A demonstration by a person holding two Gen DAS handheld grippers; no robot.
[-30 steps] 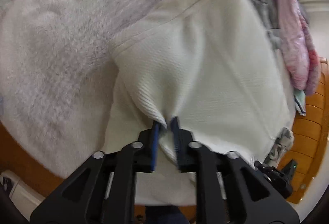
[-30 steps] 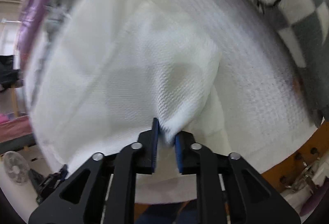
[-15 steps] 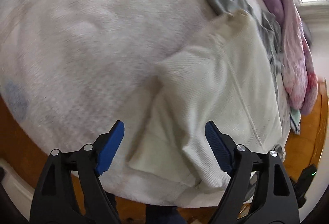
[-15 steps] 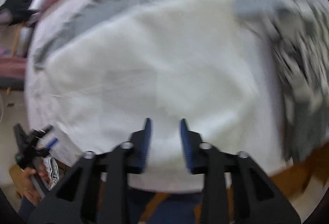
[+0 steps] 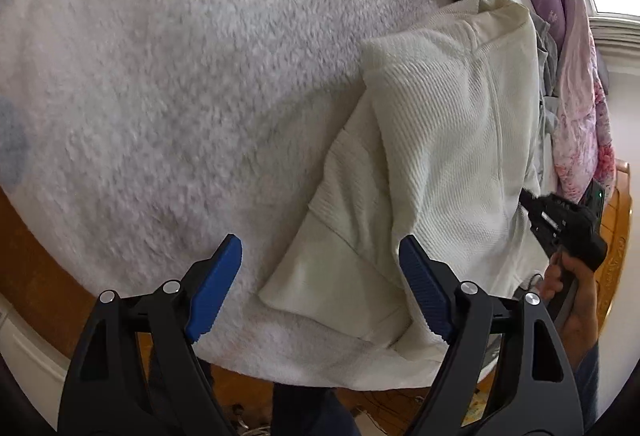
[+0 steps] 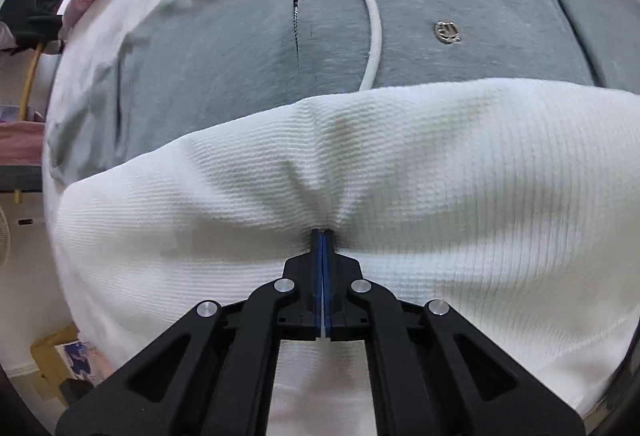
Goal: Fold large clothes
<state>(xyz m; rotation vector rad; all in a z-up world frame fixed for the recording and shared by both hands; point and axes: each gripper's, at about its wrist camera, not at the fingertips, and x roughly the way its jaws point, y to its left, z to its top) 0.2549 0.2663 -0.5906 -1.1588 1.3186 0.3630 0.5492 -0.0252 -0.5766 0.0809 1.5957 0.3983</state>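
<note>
A cream waffle-knit garment (image 5: 448, 155) lies folded on a fluffy white blanket (image 5: 180, 83). My left gripper (image 5: 320, 284) is open and empty, hovering above the garment's near corner. My right gripper (image 6: 322, 236) is shut on a fold of the cream garment (image 6: 360, 163), the fabric puckering at the pads. The right gripper also shows at the garment's far right edge in the left wrist view (image 5: 560, 220).
A grey zip hoodie (image 6: 360, 15) with a white drawstring lies just beyond the cream garment. Purple and pink bedding (image 5: 572, 75) is piled at the far side. The wooden bed edge (image 5: 32, 260) runs along the near side.
My left gripper let go of the garment, opened wide and drew back. My right gripper let go, shifted across the garment and shut again on a fold near the hoodie.
</note>
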